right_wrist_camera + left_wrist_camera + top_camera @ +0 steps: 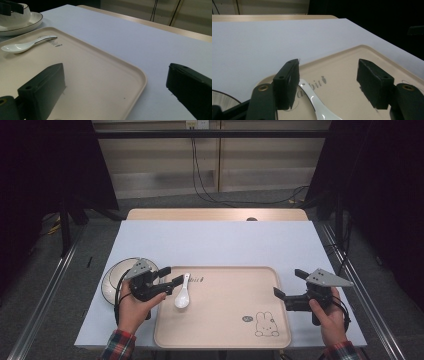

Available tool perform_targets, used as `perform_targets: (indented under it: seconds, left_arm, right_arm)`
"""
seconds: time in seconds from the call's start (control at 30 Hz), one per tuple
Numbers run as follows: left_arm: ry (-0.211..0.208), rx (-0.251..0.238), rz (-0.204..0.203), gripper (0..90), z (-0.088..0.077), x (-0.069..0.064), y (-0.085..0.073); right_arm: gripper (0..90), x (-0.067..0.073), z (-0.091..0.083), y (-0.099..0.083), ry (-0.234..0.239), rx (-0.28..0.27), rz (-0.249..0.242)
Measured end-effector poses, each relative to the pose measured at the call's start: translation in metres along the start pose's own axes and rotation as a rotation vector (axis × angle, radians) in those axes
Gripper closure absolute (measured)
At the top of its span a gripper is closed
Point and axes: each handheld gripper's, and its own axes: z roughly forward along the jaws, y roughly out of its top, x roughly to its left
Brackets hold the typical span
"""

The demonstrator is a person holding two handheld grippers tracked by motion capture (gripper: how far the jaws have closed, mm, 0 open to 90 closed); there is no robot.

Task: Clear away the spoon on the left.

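Note:
A beige tray [225, 300] with a rabbit drawing lies at the table's front middle. A white ceramic spoon [182, 295] rests on the tray's left part, handle pointing away from me. My left gripper [172, 275] is open at the tray's left edge, just left of the spoon; in the left gripper view the spoon [317, 105] lies low between the jaws, close to the left one. My right gripper [288, 282] is open at the tray's right edge; in the right gripper view its jaws straddle the tray rim [142, 77] with nothing between them.
A white black-rimmed plate [112, 282] with a bowl [15, 12] on it sits left of the tray, under my left hand. The pale table sheet [215, 242] stretches bare behind the tray. Dark curtains and metal rails flank the table.

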Motion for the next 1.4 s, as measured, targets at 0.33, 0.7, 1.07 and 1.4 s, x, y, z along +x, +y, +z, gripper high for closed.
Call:
perform_targets:
  seconds: [0.33, 0.7, 1.07, 1.4]
  left_arm:
    - [0.014, -0.007, 0.011, 23.2, -0.004, -0.003, 0.006]
    - [0.024, -0.026, 0.025, 14.0, -0.011, -0.001, 0.011]
    - [0.009, -0.032, 0.044, 9.3, -0.016, 0.001, 0.014]
    - [0.028, -0.035, 0.039, 6.3, -0.022, 0.002, 0.017]
  right_arm:
    - [1.6, 0.0, -0.001, 0.0, 0.002, 0.0, 0.003]
    - [1.6, 0.0, -0.001, 0.0, 0.002, -0.001, 0.001]
    - [1.6, -0.001, -0.002, 0.0, 0.004, -0.002, 0.004]
    - [1.6, -0.003, -0.004, 0.0, -0.003, -0.011, 0.002]
